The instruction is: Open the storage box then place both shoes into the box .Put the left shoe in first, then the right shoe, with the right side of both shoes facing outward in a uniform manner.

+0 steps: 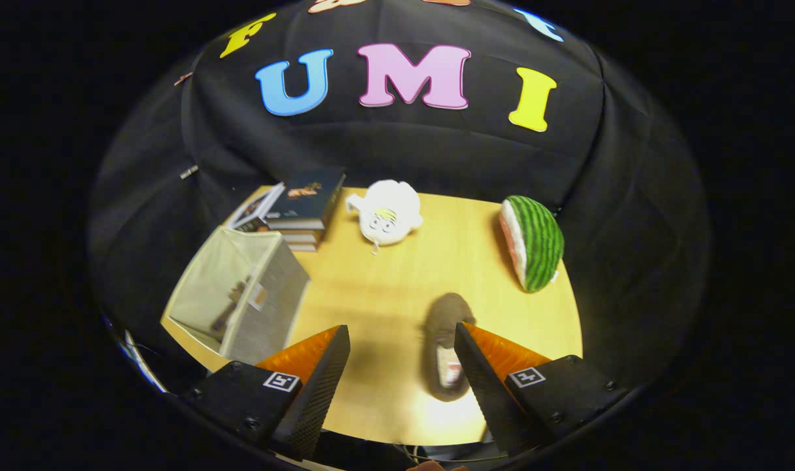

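Between spread fingers of gripper (402, 356), nr the right one: brown shoe (445, 350) on table (384, 288); storage box (240, 294) open, other shoe inside.

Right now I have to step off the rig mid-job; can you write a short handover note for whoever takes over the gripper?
Gripper: open, holding nothing, hovering above the light wooden table.

Things: the beige fabric storage box stands beyond the left finger with its top open; a dark shape inside may be the first shoe, but I cannot tell. A dark brown fuzzy slipper lies on the table between the fingers, close against the right one.

Done: box opened.

Left: confirm what is in the box, then grasp the slipper and place it inside, right side facing outward.
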### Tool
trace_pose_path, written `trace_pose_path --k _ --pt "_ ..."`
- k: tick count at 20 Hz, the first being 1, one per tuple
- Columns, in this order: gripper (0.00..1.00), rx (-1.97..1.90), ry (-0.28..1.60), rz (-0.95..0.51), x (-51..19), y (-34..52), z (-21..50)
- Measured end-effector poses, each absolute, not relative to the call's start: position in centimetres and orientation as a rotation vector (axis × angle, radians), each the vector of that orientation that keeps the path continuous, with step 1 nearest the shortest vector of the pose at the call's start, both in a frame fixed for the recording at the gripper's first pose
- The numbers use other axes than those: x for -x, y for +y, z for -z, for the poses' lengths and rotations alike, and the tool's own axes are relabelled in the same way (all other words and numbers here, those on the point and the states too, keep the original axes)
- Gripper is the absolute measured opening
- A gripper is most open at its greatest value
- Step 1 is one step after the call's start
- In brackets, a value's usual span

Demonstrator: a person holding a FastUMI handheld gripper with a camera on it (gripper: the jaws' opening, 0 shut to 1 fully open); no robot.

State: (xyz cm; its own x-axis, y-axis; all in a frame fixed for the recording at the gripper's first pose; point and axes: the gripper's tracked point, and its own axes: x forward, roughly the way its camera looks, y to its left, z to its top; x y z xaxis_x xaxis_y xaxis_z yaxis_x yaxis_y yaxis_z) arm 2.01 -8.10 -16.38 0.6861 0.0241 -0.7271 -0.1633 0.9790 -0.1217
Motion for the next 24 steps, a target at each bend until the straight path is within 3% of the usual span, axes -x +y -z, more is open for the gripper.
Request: trace_pose_path --k 10,21,24 --pt "0.99 0.192 1.005 -0.041 -2.6 -19.5 28.4" --pt "0.98 -0.034 1.077 -0.017 -6.9 -19.2 34.7" --pt "0.45 -0.112 1.086 -0.015 -6.9 -18.3 35.2"
